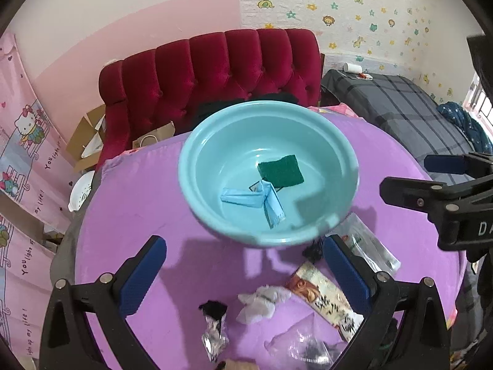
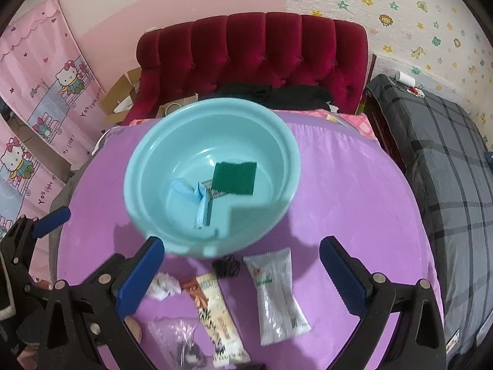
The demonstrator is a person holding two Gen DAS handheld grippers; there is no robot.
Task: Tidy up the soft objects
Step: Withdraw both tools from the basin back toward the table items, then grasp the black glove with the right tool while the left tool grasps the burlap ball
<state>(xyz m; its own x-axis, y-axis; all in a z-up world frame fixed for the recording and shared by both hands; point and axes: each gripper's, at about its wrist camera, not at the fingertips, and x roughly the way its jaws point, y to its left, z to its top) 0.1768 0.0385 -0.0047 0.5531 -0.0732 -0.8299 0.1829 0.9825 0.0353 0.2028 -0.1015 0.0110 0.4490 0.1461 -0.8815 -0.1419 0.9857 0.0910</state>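
Observation:
A teal basin stands on the purple-covered round table. Inside it lie a green scouring pad and a folded light-blue soft item over a small card. My left gripper hangs open above the table in front of the basin, nothing between its blue pads. My right gripper is open too and empty, beside the left one. A crumpled white tissue and a black hair tie lie on the cloth near the fingers.
Also on the cloth: a clear sealed packet, a printed snack wrapper, a clear plastic bag, a foil wrapper. A red tufted chair stands behind the table, a grey plaid bed to the right.

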